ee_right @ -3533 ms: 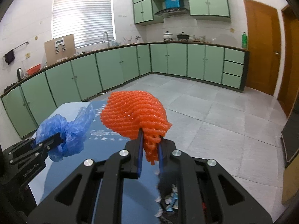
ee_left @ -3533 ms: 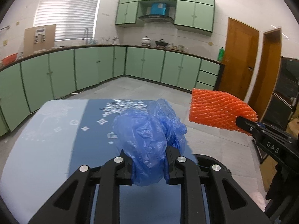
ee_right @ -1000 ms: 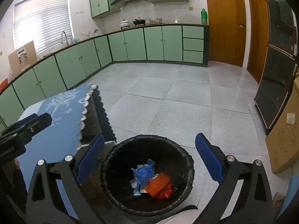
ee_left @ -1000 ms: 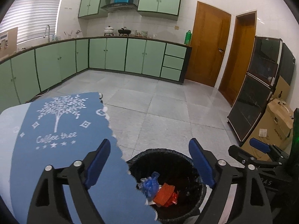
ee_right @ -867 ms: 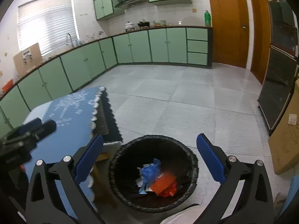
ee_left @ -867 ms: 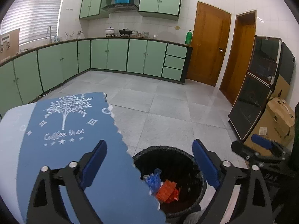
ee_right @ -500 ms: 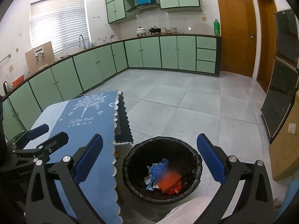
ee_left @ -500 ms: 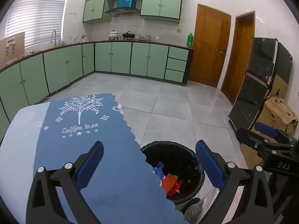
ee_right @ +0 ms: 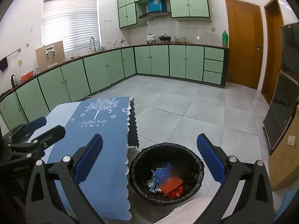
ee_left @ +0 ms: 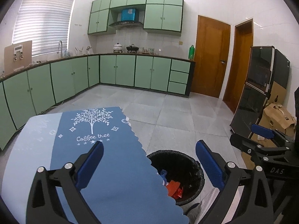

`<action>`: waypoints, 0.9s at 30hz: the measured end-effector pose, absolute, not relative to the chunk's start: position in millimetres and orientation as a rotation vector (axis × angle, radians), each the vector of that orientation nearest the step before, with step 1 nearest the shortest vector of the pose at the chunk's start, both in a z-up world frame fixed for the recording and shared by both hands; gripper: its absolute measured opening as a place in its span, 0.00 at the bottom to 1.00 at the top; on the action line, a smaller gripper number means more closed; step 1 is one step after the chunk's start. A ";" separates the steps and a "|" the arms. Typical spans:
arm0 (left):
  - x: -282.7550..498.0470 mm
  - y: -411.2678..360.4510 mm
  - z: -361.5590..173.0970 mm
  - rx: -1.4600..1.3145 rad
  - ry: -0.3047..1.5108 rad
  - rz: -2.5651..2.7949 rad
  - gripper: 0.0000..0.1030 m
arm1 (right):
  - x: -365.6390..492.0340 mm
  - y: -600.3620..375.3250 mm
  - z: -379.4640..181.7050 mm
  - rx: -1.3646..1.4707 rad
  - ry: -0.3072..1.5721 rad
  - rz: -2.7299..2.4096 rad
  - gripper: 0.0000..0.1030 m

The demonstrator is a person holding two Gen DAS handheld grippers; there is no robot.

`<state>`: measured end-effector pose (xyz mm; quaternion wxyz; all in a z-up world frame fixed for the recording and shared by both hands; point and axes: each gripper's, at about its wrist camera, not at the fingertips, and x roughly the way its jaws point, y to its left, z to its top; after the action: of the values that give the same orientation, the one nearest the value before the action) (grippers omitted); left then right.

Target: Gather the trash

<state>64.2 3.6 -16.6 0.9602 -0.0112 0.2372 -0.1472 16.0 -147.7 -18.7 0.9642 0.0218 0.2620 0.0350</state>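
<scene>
- Nearest in each wrist view are the tongs themselves. The left tongs (ee_left: 149, 165) stand with their blue pads wide apart and nothing between them; the right tongs (ee_right: 149, 160) are spread just as wide and also carry nothing.
- Just beyond, the worktop (ee_left: 28, 149) lies under the left tongs, covered by a blue cloth (ee_left: 104, 158) with a scalloped edge. No loose trash shows on the part of it that is in view.
- The trash bin (ee_right: 166, 173), lined with a black bag, stands on the floor just beside the cloth's hanging edge. It lies ahead of and below the right tongs, almost centred between their pads, whereas from the left tongs it sits lower right.
- Inside the bin lie the collected pieces: a crumpled blue plastic bag (ee_right: 161, 172), touching an orange foam net (ee_right: 172, 183), with some pale scraps and a red wrapper around them.
- By my reckoning the right tongs are the nearer to the bin, and the left the nearer to the worktop. Should more trash turn up, the next reach points back toward the worktop, away from the bin.
- Writing: the cloth bears a white tree and the words "Coffee tree" (ee_left: 92, 137). The body of the right tongs, seen from the left wrist, reads "DAS" (ee_left: 276, 170).
- Farther off lie the tiled floor (ee_right: 177, 112), green cabinets (ee_right: 168, 59) and, at the right, a cardboard box (ee_left: 276, 119).
</scene>
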 end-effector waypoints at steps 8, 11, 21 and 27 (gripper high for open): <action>57.8 10.4 -13.8 -0.029 0.465 -0.283 0.94 | 10.2 -138.2 -14.1 0.030 0.515 0.090 0.95; 55.9 13.2 -14.5 -0.031 0.464 -0.280 0.94 | 8.6 -135.9 -12.2 0.026 0.505 0.093 0.95; 55.2 14.2 -14.4 -0.035 0.466 -0.278 0.94 | 7.7 -135.4 -11.8 0.025 0.503 0.093 0.95; 55.0 15.3 -14.1 -0.038 0.467 -0.277 0.94 | 6.7 -133.4 -10.8 0.023 0.505 0.092 0.95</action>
<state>55.0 15.3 -14.1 0.9632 -0.0189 0.2306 -0.1368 6.7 -133.4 -10.8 0.9671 0.0114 0.2499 0.0456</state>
